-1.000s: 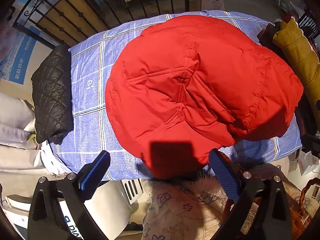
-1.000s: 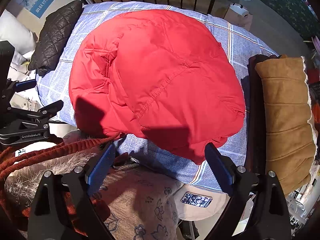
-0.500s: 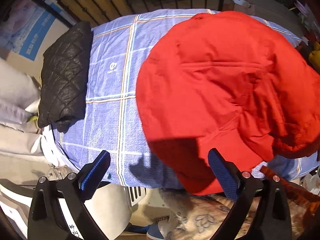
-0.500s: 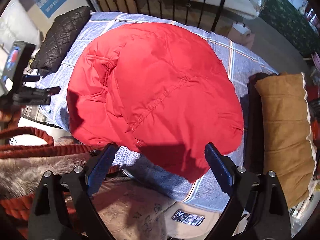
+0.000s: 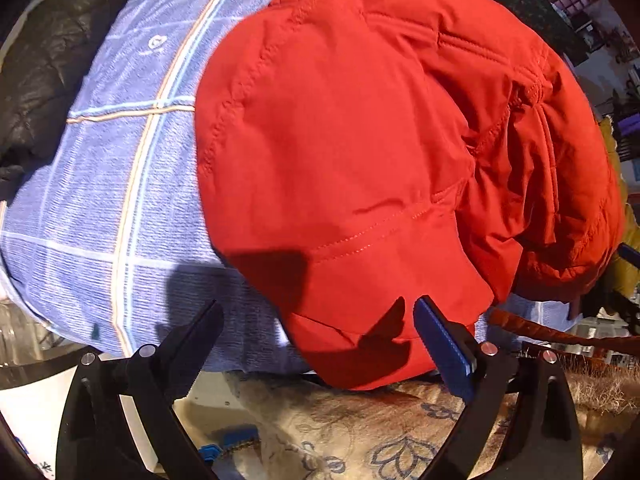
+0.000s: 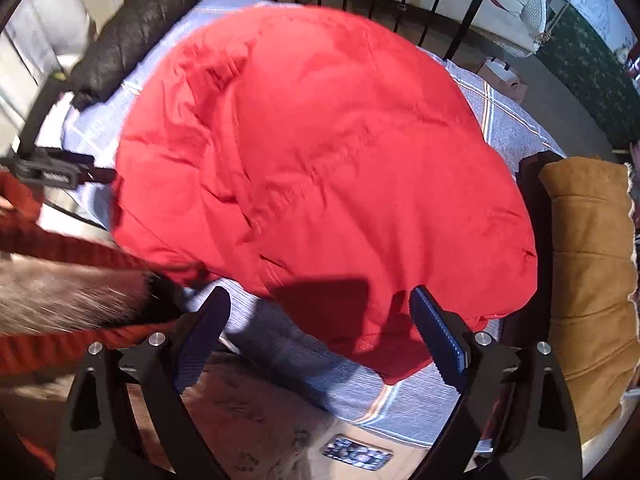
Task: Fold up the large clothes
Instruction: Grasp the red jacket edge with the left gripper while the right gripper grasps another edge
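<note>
Your red jacket (image 5: 360,152) lies bunched in a mound on the blue checked sheet (image 5: 120,168), covering most of it toward the right side, with its near hem hanging over the sheet's front edge.

Your left gripper (image 5: 316,336) has its fingers spread wide. The hem's lowest flap sits between them, closer to the right finger (image 5: 440,344), whose blue pad is at the cloth's edge; you cannot tell from this view whether it touches. The left finger (image 5: 196,340) stands apart from the jacket, in front of bare sheet. Neither finger pinches anything.

Your right gripper (image 6: 320,332) is also wide apart and holds nothing. In its view the jacket (image 6: 320,152) fills the middle of the sheet (image 6: 408,404), and a pointed corner of the hem drops down just inside the right finger (image 6: 438,340), which overlaps the red cloth's edge. The left finger (image 6: 204,332) is in front of shaded sheet, beside the jacket but clear of it.

A black quilted garment (image 6: 128,40) lies at the far left end of the sheet, apart from the jacket. A tan padded garment (image 6: 592,280) lies off the right edge of the sheet. Your own orange knit sleeve (image 6: 60,248) crosses the left of the right wrist view.
</note>
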A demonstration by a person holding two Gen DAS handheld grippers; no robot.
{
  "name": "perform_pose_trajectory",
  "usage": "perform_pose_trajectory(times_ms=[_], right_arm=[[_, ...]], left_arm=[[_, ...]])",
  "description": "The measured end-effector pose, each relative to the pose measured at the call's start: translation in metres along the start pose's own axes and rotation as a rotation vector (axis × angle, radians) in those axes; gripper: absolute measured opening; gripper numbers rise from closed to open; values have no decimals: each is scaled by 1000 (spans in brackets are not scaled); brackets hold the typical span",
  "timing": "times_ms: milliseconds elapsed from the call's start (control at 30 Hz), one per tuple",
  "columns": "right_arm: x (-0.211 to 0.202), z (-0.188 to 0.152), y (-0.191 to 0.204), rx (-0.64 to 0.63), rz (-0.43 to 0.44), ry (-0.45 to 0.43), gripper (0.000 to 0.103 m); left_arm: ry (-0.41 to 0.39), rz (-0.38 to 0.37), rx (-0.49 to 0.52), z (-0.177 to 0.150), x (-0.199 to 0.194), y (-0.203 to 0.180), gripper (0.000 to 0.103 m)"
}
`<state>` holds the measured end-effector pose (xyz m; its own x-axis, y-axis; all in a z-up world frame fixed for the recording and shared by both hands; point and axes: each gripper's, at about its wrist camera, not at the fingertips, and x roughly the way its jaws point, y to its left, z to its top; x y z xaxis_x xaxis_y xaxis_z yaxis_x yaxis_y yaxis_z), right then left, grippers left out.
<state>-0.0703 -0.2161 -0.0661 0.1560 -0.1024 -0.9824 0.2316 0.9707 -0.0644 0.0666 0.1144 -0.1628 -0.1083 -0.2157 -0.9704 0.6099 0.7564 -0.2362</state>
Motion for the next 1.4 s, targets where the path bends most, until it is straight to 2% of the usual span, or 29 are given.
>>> perform_pose_trajectory(times_ms=[67, 167, 233, 267, 333, 367, 400, 433, 500, 600, 700, 767, 933, 1033, 1133, 1300, 1333, 1400], right_arm=[[19, -5, 3, -20, -33, 7, 90], [43, -11, 17, -132, -173, -18, 90], [54, -16, 22, -181, -260, -49, 85], [59, -17, 22, -186, -291, -65, 80], [64, -16, 16, -154, -305, -87, 62], [65, -14, 11, -122, -292, -90, 43], [63, -11, 6, -90, -271, -96, 30], [60, -7, 1, -53, -244, -103, 26], [52, -1, -11, 14, -187, -116, 16], [28, 7, -33, 133, -76, -155, 10], [-8, 11, -50, 187, 44, -249, 8], [-42, 16, -59, 183, 116, -337, 7], [-123, 25, -77, 165, 221, -515, 5], [-169, 26, -79, 150, 327, -621, 5], [-227, 23, -89, 127, 470, -745, 5], [-304, 3, -123, 128, 699, -924, 5], [-316, -1, -131, 127, 729, -961, 5], [-325, -2, -140, 138, 733, -1012, 5]], left_arm=[[32, -8, 5, 2, 16, -3, 93], [49, -7, 46, 10, 35, -14, 93], [44, 12, 58, 15, 41, -22, 91], [37, 15, 61, 18, 41, -25, 85], [18, 35, 77, 23, 41, -34, 73], [2, 53, 96, 25, 39, -39, 64], [-13, 72, 122, 26, 36, -47, 57], [-28, 93, 154, 26, 34, -55, 53], [-58, 123, 210, 26, 27, -69, 39], [-111, 107, 215, 30, 11, -77, 24], [-202, 61, 183, 39, -26, -81, 13], [-296, 44, 160, 48, -61, -84, 11], [-587, -6, 129, 63, -186, -90, 9], [-679, -16, 132, 75, -242, -89, 9], [-755, -15, 188, 62, -296, -104, 9], [-978, 13, 317, 18, -395, -134, 9], [-1018, 6, 330, 13, -413, -135, 9], [-1071, -21, 348, 10, -440, -140, 9]])
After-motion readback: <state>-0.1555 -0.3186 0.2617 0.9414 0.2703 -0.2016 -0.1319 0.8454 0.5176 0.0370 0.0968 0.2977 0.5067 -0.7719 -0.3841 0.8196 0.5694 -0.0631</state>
